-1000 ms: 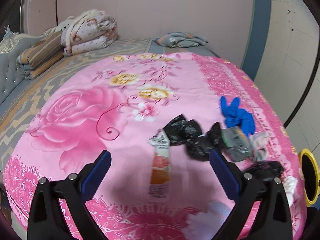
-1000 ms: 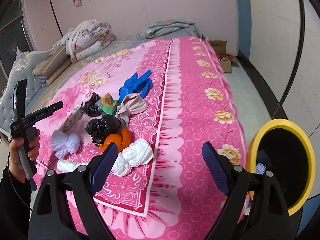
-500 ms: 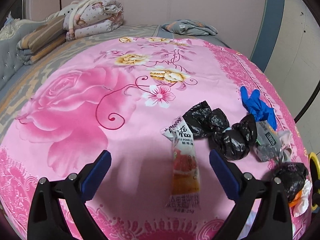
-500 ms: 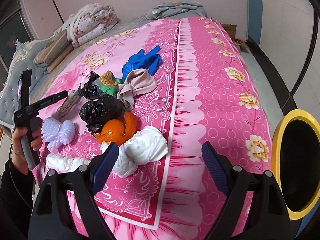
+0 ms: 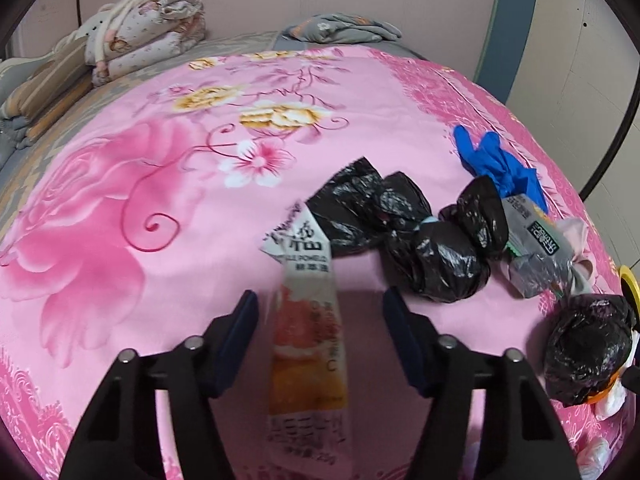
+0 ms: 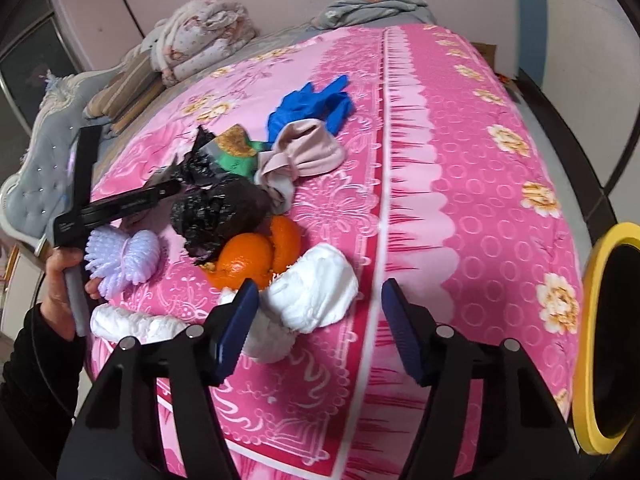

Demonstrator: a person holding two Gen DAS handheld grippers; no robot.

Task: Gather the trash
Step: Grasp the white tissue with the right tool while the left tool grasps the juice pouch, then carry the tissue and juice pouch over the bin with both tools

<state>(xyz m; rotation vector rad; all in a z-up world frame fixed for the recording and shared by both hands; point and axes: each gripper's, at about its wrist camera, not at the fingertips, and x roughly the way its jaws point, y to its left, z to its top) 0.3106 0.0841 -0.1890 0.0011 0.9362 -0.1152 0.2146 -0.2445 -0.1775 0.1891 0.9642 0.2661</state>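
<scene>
Trash lies on a pink flowered bedspread (image 5: pixel 120 208). My left gripper (image 5: pixel 320 316) is open, its fingers on either side of an orange and white snack wrapper (image 5: pixel 308 320), just above it. Past it lie black plastic bags (image 5: pixel 400 224), a grey packet (image 5: pixel 532 248) and a blue glove (image 5: pixel 496 160). My right gripper (image 6: pixel 316 312) is open over a white crumpled wad (image 6: pixel 316 292), beside orange peel (image 6: pixel 256 256), a black bag (image 6: pixel 216 212), a beige cloth (image 6: pixel 308 152) and the blue glove (image 6: pixel 308 104). A yellow-rimmed bin (image 6: pixel 600 344) stands at right.
A lilac plastic piece (image 6: pixel 120 256) and another white wad (image 6: pixel 132 324) lie at the bed's near edge. Folded quilts (image 5: pixel 140 48) and a grey cloth (image 5: pixel 344 32) sit at the far side. A cardboard box (image 6: pixel 488 52) is on the floor beyond the bed.
Both grippers have moved in closer to the bed. The left has come down over the snack wrapper and its jaws have narrowed. The right has come over the white wad, jaws narrower.
</scene>
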